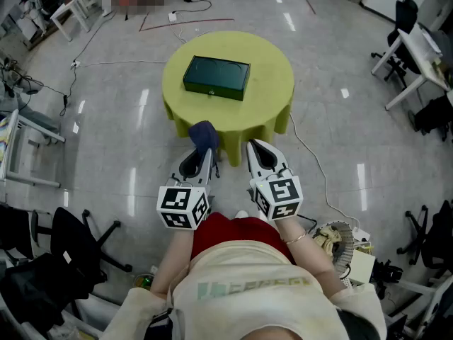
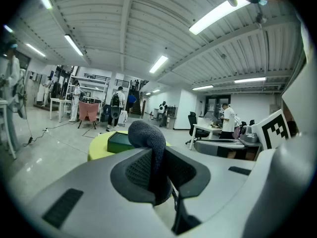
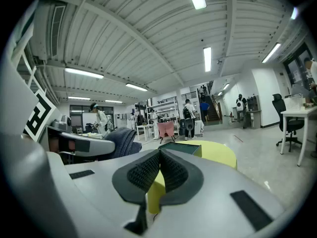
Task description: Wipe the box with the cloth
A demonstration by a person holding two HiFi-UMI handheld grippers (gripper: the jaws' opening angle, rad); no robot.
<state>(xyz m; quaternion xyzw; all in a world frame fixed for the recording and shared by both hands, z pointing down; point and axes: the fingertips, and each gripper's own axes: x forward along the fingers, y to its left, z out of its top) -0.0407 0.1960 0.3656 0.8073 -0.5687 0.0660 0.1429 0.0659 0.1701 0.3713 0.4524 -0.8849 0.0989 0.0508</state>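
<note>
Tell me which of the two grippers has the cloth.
The left gripper: its jaws are clamped on the dark grey cloth. The right gripper has its jaws shut together, with nothing between them.

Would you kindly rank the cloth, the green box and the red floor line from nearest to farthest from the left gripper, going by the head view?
1. cloth: clamped by the left gripper, at its tips.
2. green box: ahead, on the middle of the yellow table.
3. red floor line: beyond the table's far side.
</note>
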